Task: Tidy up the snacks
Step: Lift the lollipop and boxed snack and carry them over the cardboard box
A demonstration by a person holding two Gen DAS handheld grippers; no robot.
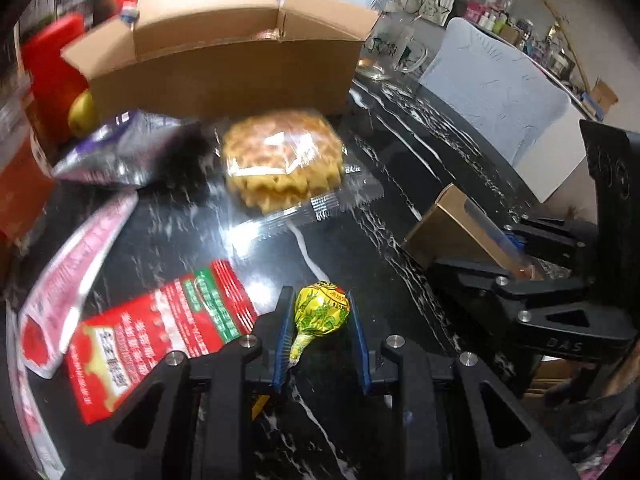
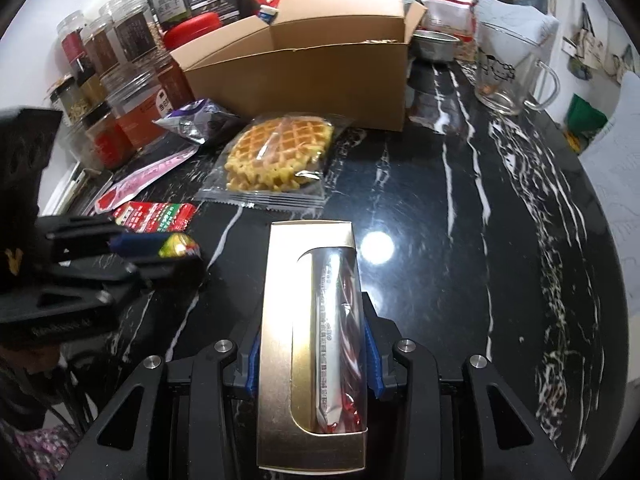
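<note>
Left wrist view: the left gripper (image 1: 320,336) is clamped on a yellow-green foil-wrapped lollipop (image 1: 320,312) just above the black white-veined marble table (image 1: 400,168). Ahead lies a clear-wrapped golden waffle (image 1: 282,162), and behind it stands an open brown cardboard box (image 1: 224,80). A red-and-green snack packet (image 1: 160,332) lies left of the fingers. Right wrist view – the right gripper (image 2: 312,352) grips a gold cardboard box with a cut-out window (image 2: 280,352) showing a red-and-white wrapped snack inside.

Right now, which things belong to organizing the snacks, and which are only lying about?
Job: lollipop in left gripper; gold box in right gripper; waffle pack; red packet; cardboard box.
Lying about: glass mug; jars.
</note>
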